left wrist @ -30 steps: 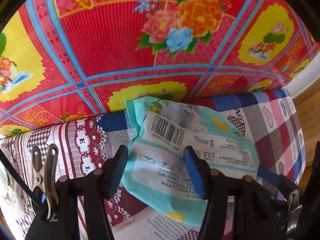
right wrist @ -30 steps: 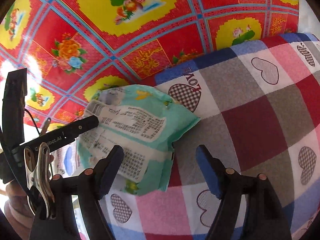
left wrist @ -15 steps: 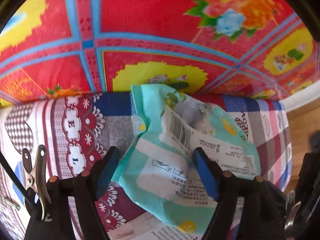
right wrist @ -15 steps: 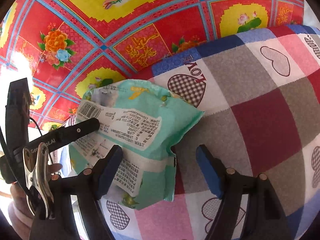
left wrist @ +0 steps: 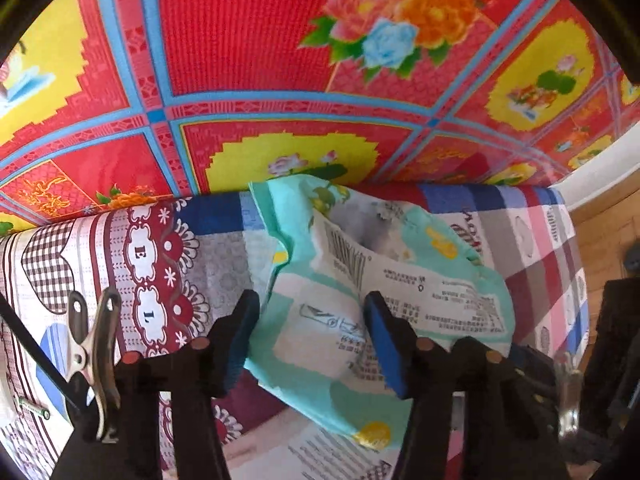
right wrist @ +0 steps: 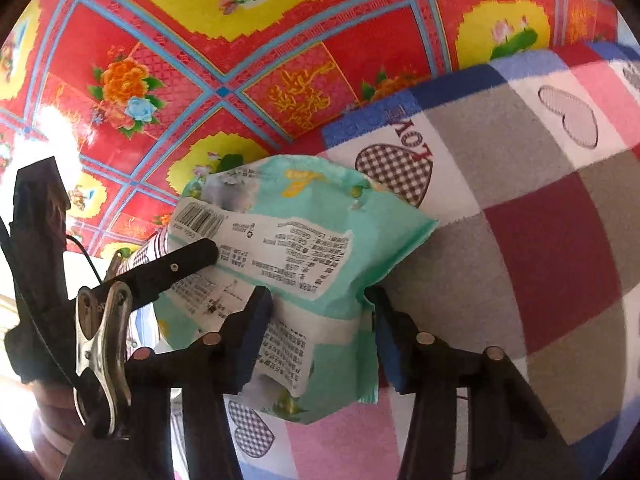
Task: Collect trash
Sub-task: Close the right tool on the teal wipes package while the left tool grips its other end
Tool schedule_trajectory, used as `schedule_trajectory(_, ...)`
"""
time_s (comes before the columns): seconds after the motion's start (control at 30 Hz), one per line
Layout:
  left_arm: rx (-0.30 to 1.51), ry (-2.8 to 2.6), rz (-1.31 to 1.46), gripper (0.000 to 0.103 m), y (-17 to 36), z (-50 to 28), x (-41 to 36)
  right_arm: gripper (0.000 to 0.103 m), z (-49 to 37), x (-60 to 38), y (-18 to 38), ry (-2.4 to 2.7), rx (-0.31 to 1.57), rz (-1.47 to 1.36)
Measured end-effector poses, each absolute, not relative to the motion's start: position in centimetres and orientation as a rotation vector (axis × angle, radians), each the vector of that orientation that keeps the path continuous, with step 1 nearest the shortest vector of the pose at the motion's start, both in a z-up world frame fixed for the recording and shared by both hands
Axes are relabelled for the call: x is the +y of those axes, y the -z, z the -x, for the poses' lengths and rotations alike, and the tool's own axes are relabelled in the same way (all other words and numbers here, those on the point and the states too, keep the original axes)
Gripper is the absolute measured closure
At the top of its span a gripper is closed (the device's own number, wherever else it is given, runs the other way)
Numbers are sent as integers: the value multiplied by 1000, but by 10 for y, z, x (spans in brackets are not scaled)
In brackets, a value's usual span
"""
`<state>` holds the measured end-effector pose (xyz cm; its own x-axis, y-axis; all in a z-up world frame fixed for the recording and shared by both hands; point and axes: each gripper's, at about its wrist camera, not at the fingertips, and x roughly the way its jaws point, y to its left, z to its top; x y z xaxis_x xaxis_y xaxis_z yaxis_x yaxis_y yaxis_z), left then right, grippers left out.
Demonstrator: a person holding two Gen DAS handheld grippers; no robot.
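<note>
Lying crumpled on a checked cloth (right wrist: 532, 240) with heart prints, a mint-green wrapper (right wrist: 320, 232) with a barcode and white label panels is seen near the cloth's far edge, where a red, yellow and blue floral floor mat (right wrist: 240, 60) begins. In the left wrist view the left claw (left wrist: 312, 336) is placed over the wrapper's (left wrist: 384, 280) near left part; its jaws have just been closing, the right blue pad is pressed into the creased film and the left pad is touching its edge, so the wrapper is gripped. In the right wrist view the right claw (right wrist: 320, 336) is set astride the wrapper's near right end; its jaws have also just been closing, and both pads are seen against the film, which is pinched between them. One finger (right wrist: 188, 260) of the left claw is laid across the label.
</note>
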<state>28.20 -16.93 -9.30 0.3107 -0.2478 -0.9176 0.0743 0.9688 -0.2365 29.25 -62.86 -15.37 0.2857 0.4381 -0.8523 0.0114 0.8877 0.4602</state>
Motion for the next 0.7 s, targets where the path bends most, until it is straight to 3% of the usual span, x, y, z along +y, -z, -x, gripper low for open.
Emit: schedule_trajectory(0.7,1103,302,73,47,25,-230,-219,55,-242,-676,96,-261,1085,-423)
